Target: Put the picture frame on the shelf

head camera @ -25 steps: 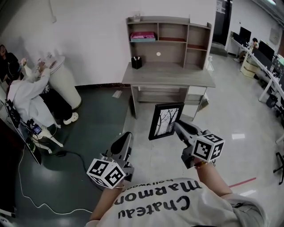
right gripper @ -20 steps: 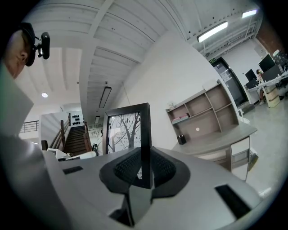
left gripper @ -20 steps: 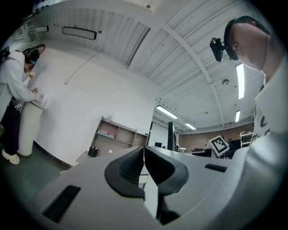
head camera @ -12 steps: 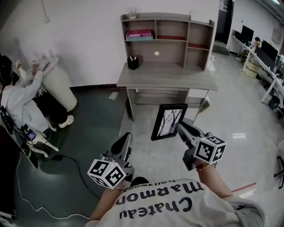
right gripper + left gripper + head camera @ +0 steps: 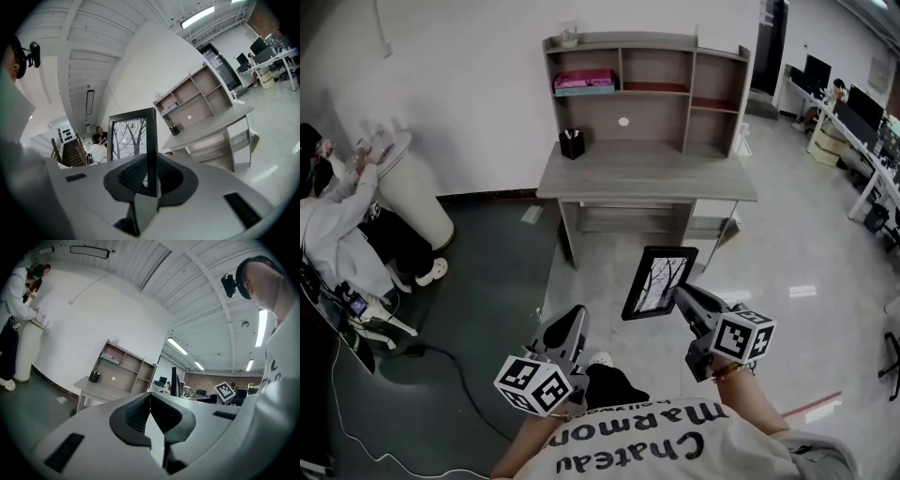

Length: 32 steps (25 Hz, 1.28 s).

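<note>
The right tongs (image 5: 680,292) are gripping the light-looking picture frame (image 5: 659,281) by its stiff edge, sensibly clear of the probably fragile front, upright in mid-air well short of the shelf (image 5: 647,80), the left tongs (image 5: 575,321) hanging closed, empty.

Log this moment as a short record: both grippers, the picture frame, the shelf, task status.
right gripper: shut on the picture frame, gripping one edge
left gripper: shut, nothing between the jaws
picture frame: upright, held in the air in front of the desk
shelf: stands on the desk against the wall; pink box in its upper left compartment
task status: frame not yet on the shelf
</note>
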Each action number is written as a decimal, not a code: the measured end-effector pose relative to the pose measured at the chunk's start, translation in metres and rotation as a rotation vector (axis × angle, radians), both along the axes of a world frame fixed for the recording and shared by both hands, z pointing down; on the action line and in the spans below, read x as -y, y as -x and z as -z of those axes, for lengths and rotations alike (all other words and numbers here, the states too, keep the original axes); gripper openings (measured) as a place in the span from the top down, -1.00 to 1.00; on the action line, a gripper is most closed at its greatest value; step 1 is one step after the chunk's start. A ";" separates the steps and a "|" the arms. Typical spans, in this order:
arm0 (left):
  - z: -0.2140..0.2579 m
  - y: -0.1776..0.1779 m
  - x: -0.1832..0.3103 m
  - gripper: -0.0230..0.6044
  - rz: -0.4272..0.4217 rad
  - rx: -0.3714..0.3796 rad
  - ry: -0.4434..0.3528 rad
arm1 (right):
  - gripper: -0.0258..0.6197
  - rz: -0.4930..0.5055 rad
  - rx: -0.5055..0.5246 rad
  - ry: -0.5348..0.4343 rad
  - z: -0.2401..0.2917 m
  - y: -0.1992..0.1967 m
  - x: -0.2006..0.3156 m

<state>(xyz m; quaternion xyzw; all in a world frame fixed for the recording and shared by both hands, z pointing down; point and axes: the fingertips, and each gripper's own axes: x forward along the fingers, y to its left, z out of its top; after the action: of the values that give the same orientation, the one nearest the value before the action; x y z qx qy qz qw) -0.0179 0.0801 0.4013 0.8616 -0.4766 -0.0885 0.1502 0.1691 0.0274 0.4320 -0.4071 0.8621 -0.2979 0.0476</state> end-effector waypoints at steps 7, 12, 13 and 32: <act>-0.006 0.003 0.051 0.87 -0.014 -0.004 0.013 | 0.71 -0.008 -0.029 0.003 -0.007 0.006 0.048; 0.006 0.012 0.100 0.87 -0.038 0.012 -0.004 | 0.71 -0.012 0.019 0.003 0.004 0.020 0.094; 0.010 0.012 0.110 0.87 -0.053 0.019 -0.008 | 0.71 -0.014 0.040 0.008 0.007 0.023 0.104; 0.069 0.091 0.281 0.87 -0.052 0.030 -0.140 | 0.71 -0.039 0.057 -0.113 0.061 0.088 0.287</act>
<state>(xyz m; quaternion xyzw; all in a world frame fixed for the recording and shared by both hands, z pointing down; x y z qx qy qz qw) -0.1085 -0.2011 0.3324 0.8834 -0.4489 -0.1047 0.0848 0.0813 -0.2595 0.3710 -0.4118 0.8677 -0.2594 0.1006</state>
